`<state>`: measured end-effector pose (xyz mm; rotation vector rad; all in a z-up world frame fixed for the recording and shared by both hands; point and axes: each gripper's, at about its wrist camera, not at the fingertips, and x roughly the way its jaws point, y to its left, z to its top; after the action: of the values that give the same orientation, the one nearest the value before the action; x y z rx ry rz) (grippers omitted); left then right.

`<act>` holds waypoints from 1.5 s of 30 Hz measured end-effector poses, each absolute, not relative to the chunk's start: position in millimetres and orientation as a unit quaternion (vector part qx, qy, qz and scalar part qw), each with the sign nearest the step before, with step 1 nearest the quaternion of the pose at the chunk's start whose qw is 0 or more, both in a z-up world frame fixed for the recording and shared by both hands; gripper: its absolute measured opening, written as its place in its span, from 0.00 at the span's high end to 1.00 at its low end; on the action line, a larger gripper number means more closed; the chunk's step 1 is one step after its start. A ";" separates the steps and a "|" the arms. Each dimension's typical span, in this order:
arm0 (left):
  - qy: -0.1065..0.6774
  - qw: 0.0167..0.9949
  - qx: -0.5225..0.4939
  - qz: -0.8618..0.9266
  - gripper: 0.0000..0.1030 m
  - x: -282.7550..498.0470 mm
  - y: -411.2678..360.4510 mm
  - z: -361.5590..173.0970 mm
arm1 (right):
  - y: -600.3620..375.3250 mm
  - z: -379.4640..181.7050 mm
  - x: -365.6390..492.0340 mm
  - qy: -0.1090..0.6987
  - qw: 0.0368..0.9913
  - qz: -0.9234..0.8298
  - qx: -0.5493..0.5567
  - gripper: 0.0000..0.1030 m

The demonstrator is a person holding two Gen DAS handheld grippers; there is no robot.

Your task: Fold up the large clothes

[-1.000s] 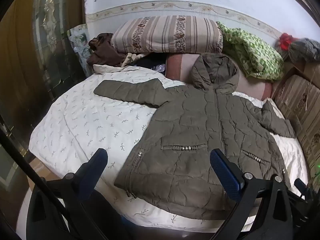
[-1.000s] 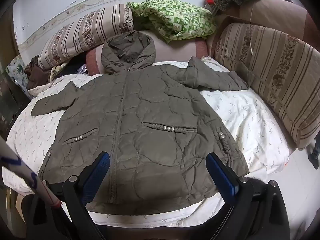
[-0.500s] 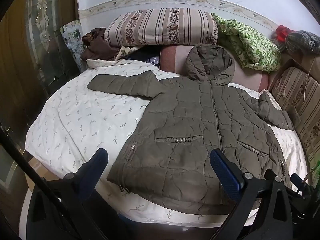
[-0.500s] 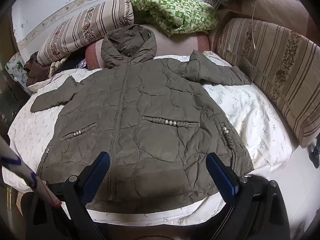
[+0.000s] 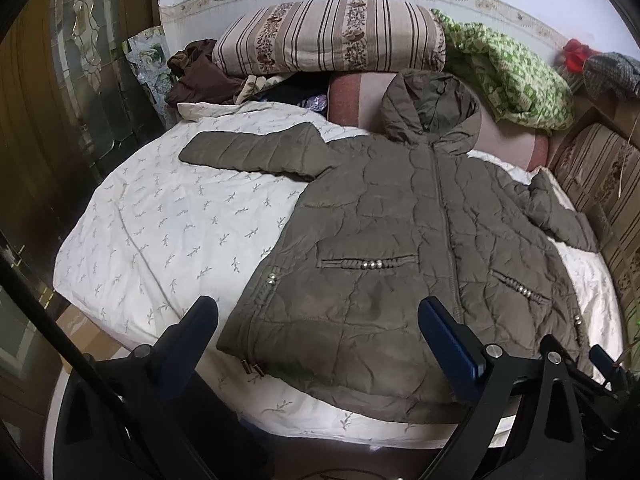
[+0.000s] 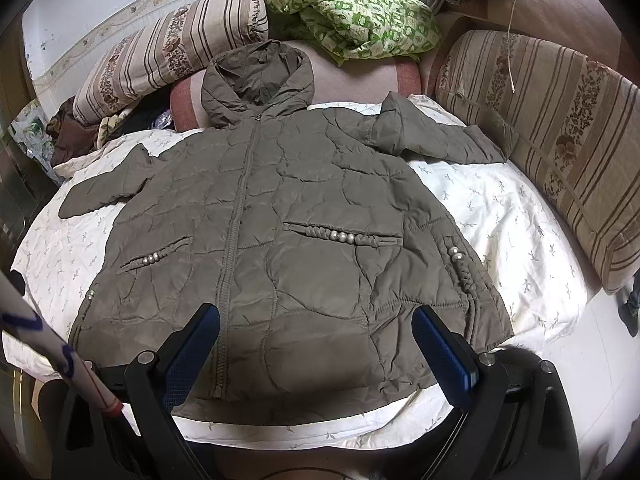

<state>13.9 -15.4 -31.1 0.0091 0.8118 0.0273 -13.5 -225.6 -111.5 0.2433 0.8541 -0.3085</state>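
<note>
An olive quilted hooded jacket lies flat, front up and zipped, on a white bed sheet. Both sleeves are spread out sideways and the hood rests on a pink cushion. My left gripper hovers open above the jacket's lower left hem, holding nothing. My right gripper hangs open over the bottom hem near the zipper, also with nothing between its blue-padded fingers.
Striped pillows line the head and right side of the bed. A green patterned cloth and brown clothes lie at the head. A dark wooden door stands left.
Both grippers have drifted slightly forward and down toward the jacket's hem; the jacket looks a bit larger in view. The jacket itself has not moved. Both grippers stay open.
</note>
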 end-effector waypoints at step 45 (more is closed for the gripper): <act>0.436 0.900 -0.005 -0.006 0.03 23.6 -12.6 -54.9 | -226.5 -123.7 -16.2 0.398 0.896 -0.167 0.106 0.02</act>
<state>23.6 -12.6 -54.9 -0.0109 0.9026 -0.0123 -16.2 -226.5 -123.7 0.2201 0.8251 -0.3466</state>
